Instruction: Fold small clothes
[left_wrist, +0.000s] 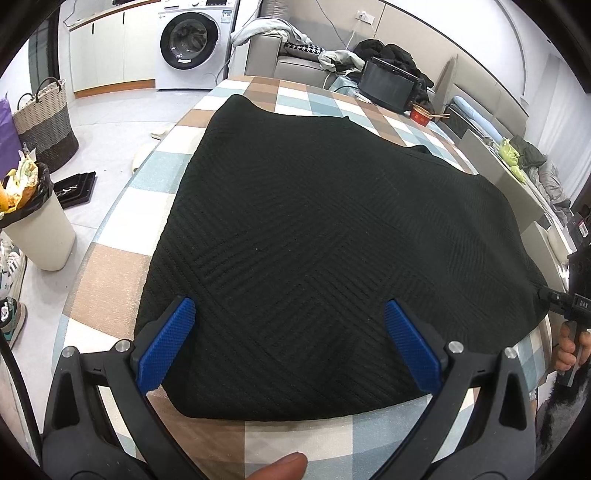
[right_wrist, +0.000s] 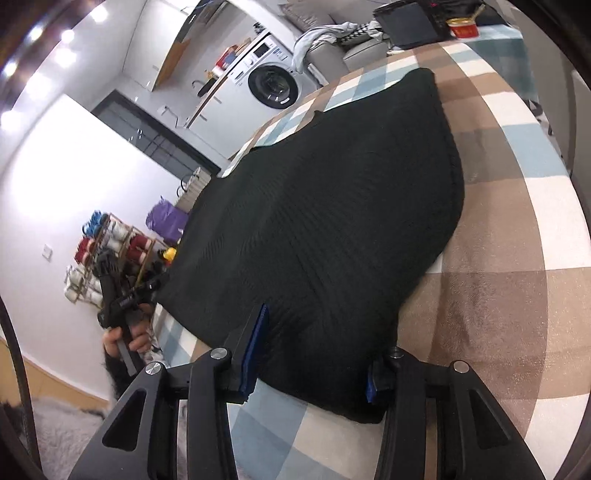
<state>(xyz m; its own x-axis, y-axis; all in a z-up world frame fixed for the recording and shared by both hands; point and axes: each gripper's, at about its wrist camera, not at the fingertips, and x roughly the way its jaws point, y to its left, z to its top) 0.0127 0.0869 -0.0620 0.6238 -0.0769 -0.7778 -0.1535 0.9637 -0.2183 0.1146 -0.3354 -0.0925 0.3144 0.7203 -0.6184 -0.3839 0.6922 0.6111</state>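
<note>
A black knitted garment (left_wrist: 332, 240) lies flat on the checked tablecloth (left_wrist: 110, 280). My left gripper (left_wrist: 295, 341) hovers over its near edge, open wide, with nothing pinched between its blue pads (left_wrist: 170, 343). In the right wrist view the same garment (right_wrist: 332, 203) stretches away, and my right gripper (right_wrist: 314, 369) straddles its near corner with the jaws partly apart. One finger (right_wrist: 255, 347) lies over the cloth and the other is mostly hidden under the edge. Each gripper also shows in the other view: the right gripper (left_wrist: 565, 302) at the garment's right corner, the left gripper (right_wrist: 122, 302) in a hand.
Beyond the table's far end stand a washing machine (left_wrist: 192, 40) and a sofa (left_wrist: 295, 62) piled with clothes. A dark tray (left_wrist: 388, 86) and a red bowl (left_wrist: 421, 112) sit at the far end. A woven basket (left_wrist: 46, 118) and a full bin (left_wrist: 40, 229) stand on the floor left.
</note>
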